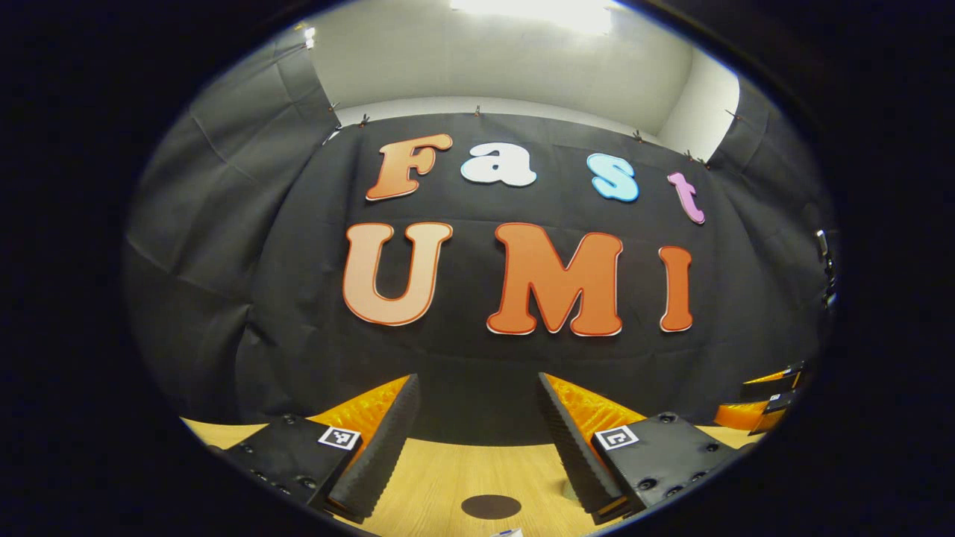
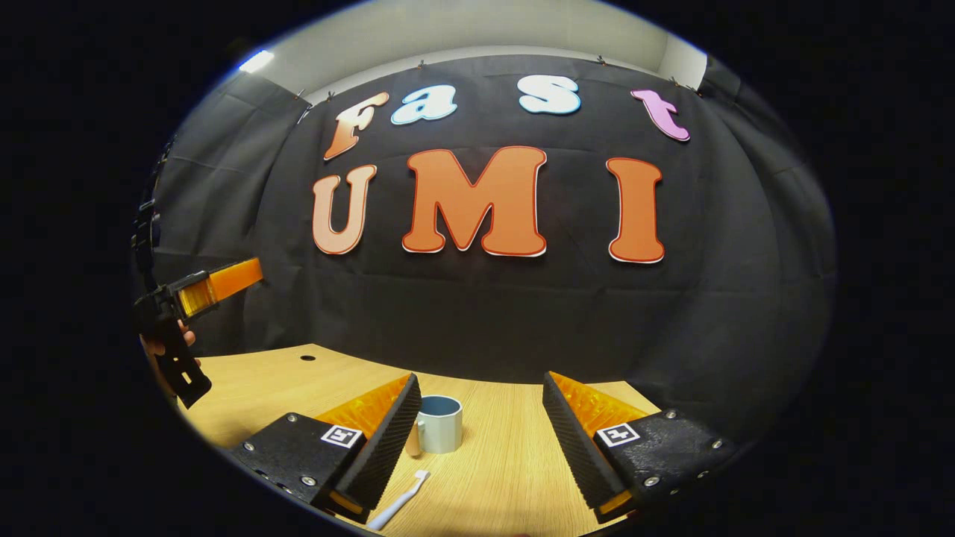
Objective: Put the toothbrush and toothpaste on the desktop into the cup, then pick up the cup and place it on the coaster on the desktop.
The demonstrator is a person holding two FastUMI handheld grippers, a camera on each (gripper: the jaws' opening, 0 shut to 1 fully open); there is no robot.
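Progress: nothing done yet, by my read. All steps left.
Cup [image 2: 439, 424]: stands upright on the tabletop [image 2: 507, 462], just past the right claw's left finger, at about 11 o'clock from the gap between the fingers in the right gripper view. Handle side faces that finger. Looks empty, though the inside is only partly seen.
Toothbrush [image 2: 399, 501]: lies flat on the tabletop at about 6 o'clock from the cup, near but apart from it. Not in the cup.
Toothpaste: can't place it for sure. A small pale edge at 6 o'clock in the left gripper view is too cut off to name.
Coaster [image 1: 490, 506]: dark round disc on the tabletop, bare, at 6 o'clock in the left gripper view, between the left claw's fingers but lower down.
Left claw [image 1: 477, 432]: spread wide, pinching nothing, held up off the tabletop, aimed at the back cloth.
Right claw [image 2: 481, 440]: spread wide, pinching nothing, above the tabletop w/ cup and brush ahead.
Left to do: brush into cup, paste into cup, lift cup, set it on coaster.
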